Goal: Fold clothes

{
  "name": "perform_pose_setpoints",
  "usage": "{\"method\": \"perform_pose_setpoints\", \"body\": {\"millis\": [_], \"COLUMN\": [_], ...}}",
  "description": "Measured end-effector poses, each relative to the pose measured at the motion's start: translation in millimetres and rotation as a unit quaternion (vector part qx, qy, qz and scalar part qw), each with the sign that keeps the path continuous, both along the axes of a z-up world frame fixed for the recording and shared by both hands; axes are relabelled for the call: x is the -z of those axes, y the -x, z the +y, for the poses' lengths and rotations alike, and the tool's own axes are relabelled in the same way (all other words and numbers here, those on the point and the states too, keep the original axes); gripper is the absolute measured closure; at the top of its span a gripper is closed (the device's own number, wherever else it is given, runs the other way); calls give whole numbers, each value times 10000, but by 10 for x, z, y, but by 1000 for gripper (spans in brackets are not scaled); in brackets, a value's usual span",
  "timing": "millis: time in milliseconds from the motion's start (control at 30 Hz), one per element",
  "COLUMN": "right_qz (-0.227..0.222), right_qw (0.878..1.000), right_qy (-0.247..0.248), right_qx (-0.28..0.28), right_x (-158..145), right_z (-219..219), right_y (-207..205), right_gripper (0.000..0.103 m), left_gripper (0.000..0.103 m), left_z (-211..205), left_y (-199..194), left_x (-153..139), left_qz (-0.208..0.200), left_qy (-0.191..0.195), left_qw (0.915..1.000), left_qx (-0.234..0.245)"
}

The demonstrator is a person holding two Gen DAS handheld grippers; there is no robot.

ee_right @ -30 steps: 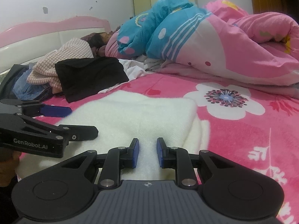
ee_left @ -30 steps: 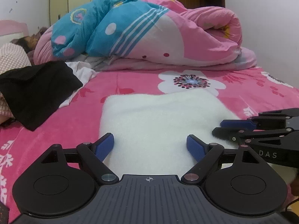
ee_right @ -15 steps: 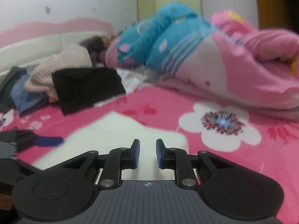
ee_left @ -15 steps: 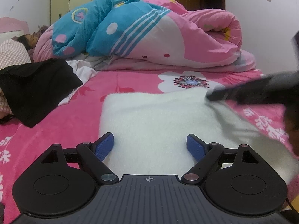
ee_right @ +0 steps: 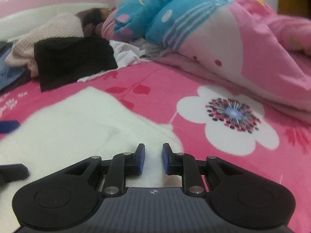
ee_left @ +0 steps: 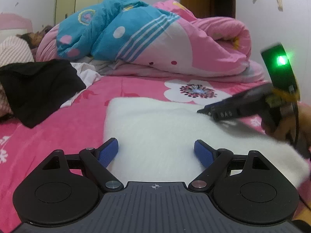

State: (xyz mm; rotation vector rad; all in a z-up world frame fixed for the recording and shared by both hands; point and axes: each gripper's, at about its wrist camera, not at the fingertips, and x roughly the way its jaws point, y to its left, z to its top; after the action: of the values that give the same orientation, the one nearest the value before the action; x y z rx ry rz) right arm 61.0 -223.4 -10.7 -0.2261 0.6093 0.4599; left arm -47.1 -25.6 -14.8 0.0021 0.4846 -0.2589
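Note:
A white fluffy garment [ee_left: 155,126] lies folded flat on the pink flowered bed sheet [ee_left: 58,136]. My left gripper [ee_left: 156,151] hovers open and wide over its near edge, nothing between the pads. In the left wrist view my right gripper [ee_left: 200,111] reaches in from the right, blurred, over the garment's right side, a hand behind it. In its own view the right gripper [ee_right: 153,159] stands over the white garment [ee_right: 68,126] near its far right corner. Its jaws keep a narrow gap, the cloth showing below, nothing visibly pinched.
A black garment [ee_left: 38,89] lies at the left beside a pinkish knit [ee_right: 48,33] and blue jeans [ee_right: 9,73]. A bundled pink and blue quilt [ee_left: 155,38] fills the back of the bed. A person [ee_right: 91,17] lies by the headboard.
The right gripper has swung from the garment's near right side up and towards its far right corner. The left gripper and the white garment have stayed put.

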Motion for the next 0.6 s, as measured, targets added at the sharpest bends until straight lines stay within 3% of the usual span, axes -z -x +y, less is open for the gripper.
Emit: {"method": "perform_pose_setpoints", "body": {"millis": [133, 200, 300, 400, 467, 533, 600], "right_qz": [-135, -218, 11, 370, 728, 943, 902], "right_qw": [9994, 9982, 9921, 9863, 9856, 9848, 9857], "right_qy": [275, 163, 30, 279, 703, 679, 663], "right_qx": [-151, -531, -1250, -1581, -1354, -1291, -1256], "right_x": [-444, -691, -801, -515, -85, 229, 195], "right_z": [215, 418, 903, 1369, 1547, 1560, 1560], "right_y": [19, 32, -49, -241, -472, -587, -561], "right_gripper": [82, 81, 79, 78, 79, 78, 78], "left_gripper": [17, 17, 17, 17, 17, 16, 16], "left_z": [102, 126, 131, 144, 164, 193, 241], "left_y": [80, 105, 102, 98, 110, 85, 112], "left_x": [19, 33, 34, 38, 52, 76, 90], "left_qz": [13, 18, 49, 73, 69, 130, 68], "left_qy": [275, 354, 403, 442, 486, 546, 667], "left_qw": [9996, 9994, 9992, 9990, 9988, 9984, 9977], "left_qx": [-35, -41, -52, -34, -10, 12, 63]}}
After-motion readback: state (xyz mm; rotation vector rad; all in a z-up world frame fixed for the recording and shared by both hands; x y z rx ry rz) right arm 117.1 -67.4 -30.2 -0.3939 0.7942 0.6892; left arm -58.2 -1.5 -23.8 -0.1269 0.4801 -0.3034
